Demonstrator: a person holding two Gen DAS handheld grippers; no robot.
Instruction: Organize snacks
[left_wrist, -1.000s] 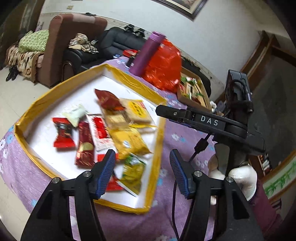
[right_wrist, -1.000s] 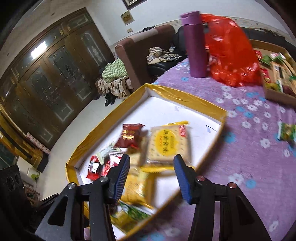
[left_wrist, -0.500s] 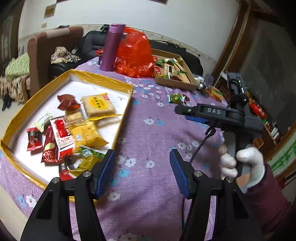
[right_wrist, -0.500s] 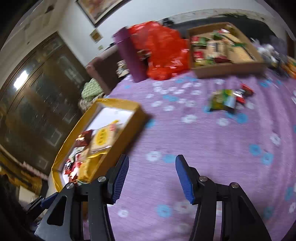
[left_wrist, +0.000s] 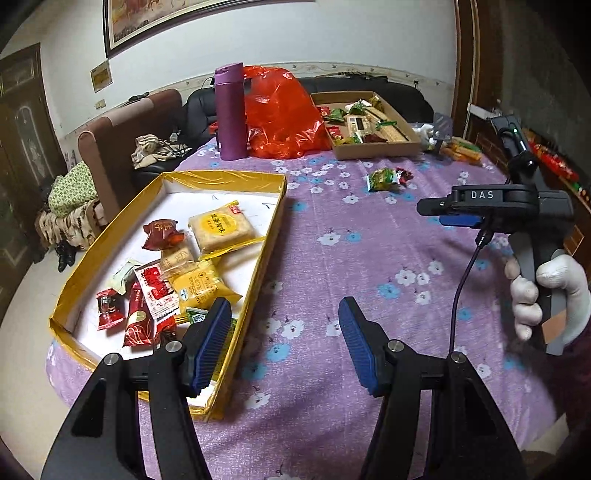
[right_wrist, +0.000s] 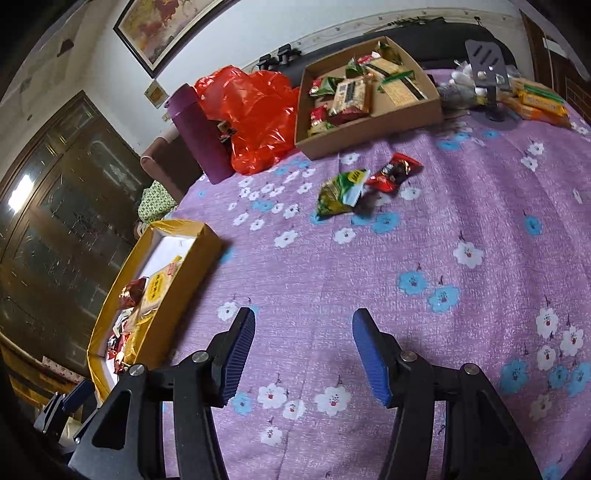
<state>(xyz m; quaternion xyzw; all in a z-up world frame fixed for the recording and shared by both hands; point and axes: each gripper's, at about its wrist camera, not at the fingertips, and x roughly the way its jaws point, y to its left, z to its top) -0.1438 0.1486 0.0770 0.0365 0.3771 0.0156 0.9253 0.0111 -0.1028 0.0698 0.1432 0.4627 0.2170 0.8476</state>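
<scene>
A yellow-edged tray (left_wrist: 275, 221) on the purple flowered cloth holds several snack packets, among them a yellow biscuit pack (left_wrist: 221, 226); the tray also shows in the right wrist view (right_wrist: 173, 284). A green snack packet (right_wrist: 338, 192) and a red candy packet (right_wrist: 393, 172) lie loose on the cloth, also seen far off in the left wrist view (left_wrist: 382, 179). My left gripper (left_wrist: 284, 345) is open and empty above the tray's near right edge. My right gripper (right_wrist: 303, 354) is open and empty over bare cloth, well short of the loose packets.
A brown cardboard box (right_wrist: 369, 131) with several snacks stands at the back. A red plastic bag (right_wrist: 255, 110) and a purple bottle (left_wrist: 231, 110) stand beside it. Orange packets (right_wrist: 539, 101) and a small stand (right_wrist: 487, 70) are at the far right. A sofa (left_wrist: 122, 147) lies beyond the table.
Both grippers have swung away from the tray toward the right, over the open cloth. The loose green and red packets have come into the right wrist view. Both stay open and empty.
</scene>
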